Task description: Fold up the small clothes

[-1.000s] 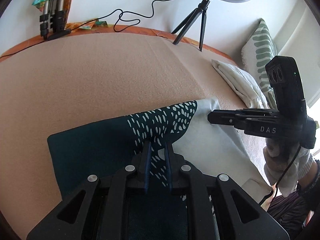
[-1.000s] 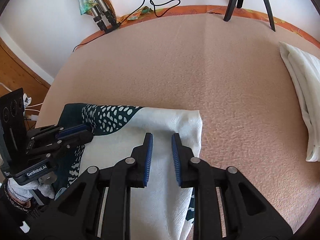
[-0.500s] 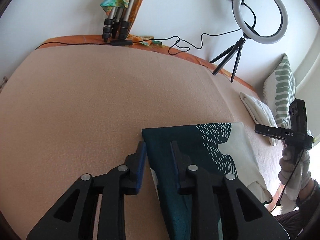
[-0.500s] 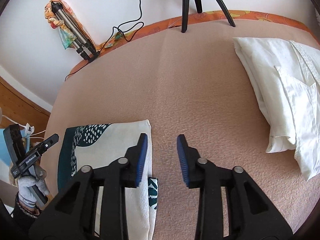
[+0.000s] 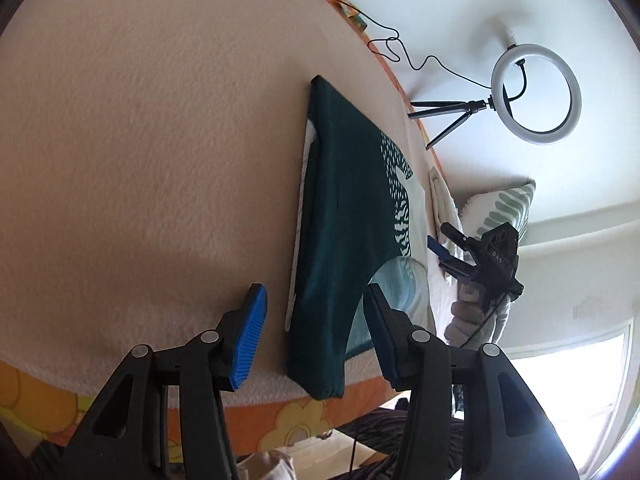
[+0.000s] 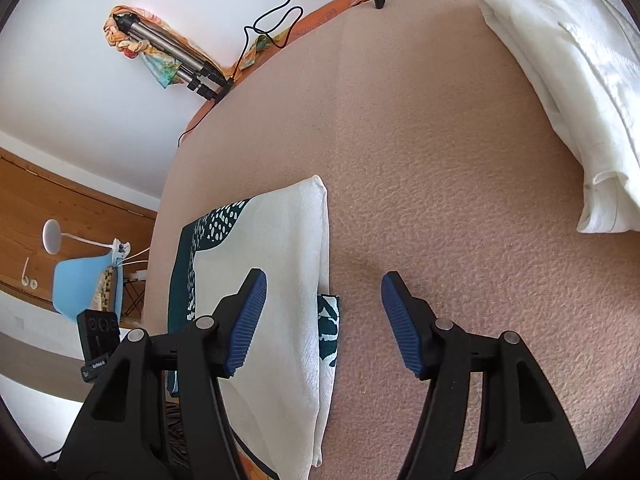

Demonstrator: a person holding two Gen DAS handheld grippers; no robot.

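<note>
Both tools have let go of the cloth (image 6: 280, 264) since a moment ago: the left tool (image 5: 316, 330) and right tool (image 6: 324, 322) are spreading, nothing pinched. The cloth lies folded on the bed (image 6: 440, 152), so this fold looks finished.

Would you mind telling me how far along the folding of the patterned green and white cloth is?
Done: the patterned cloth lies folded into a narrow strip on the beige blanket. In hand: nothing; the left gripper and right gripper are opening with no fabric pinched. Left: possibly another fold. The white garment further along already looks folded.
</note>
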